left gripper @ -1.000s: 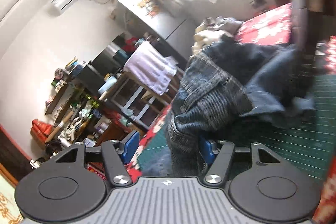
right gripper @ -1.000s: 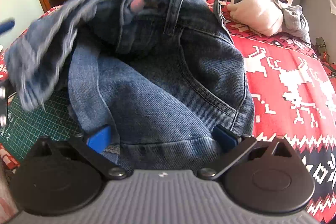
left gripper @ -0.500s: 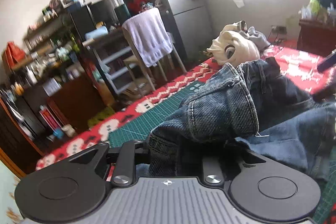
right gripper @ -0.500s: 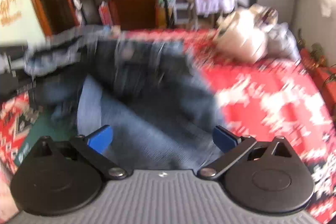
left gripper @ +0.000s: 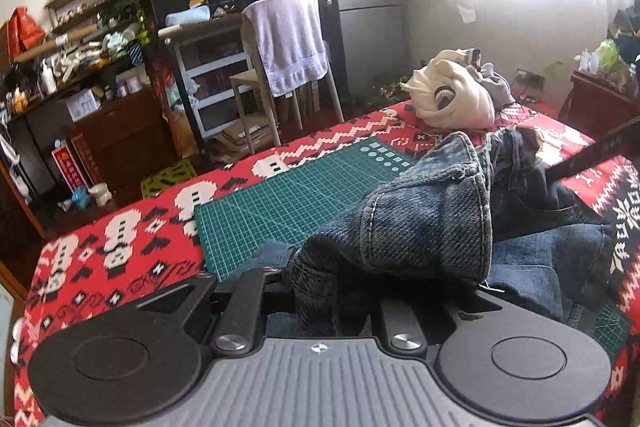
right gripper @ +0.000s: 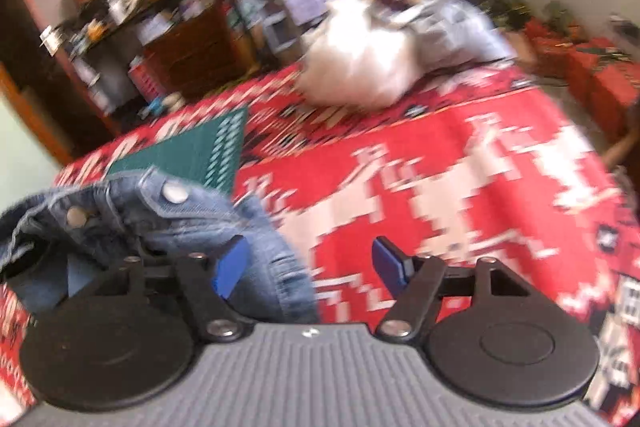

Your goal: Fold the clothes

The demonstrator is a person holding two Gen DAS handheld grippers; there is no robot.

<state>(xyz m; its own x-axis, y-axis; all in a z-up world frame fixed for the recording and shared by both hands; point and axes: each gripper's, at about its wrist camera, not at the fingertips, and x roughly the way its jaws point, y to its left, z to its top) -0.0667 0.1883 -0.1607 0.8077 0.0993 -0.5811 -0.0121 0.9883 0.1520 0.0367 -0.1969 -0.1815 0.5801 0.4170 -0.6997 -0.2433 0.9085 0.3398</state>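
left tool [left gripper: 320, 287] fingertips: buried in jeans [left gripper: 424, 227] | right view: motion-blurred

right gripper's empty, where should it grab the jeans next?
Probably the buttoned waistband edge of the jeans, which sits raised and folded just left of the open right gripper. Come in from the right, over the red cloth, jaws straddling that thick edge. The left gripper is shut on another bunched part.
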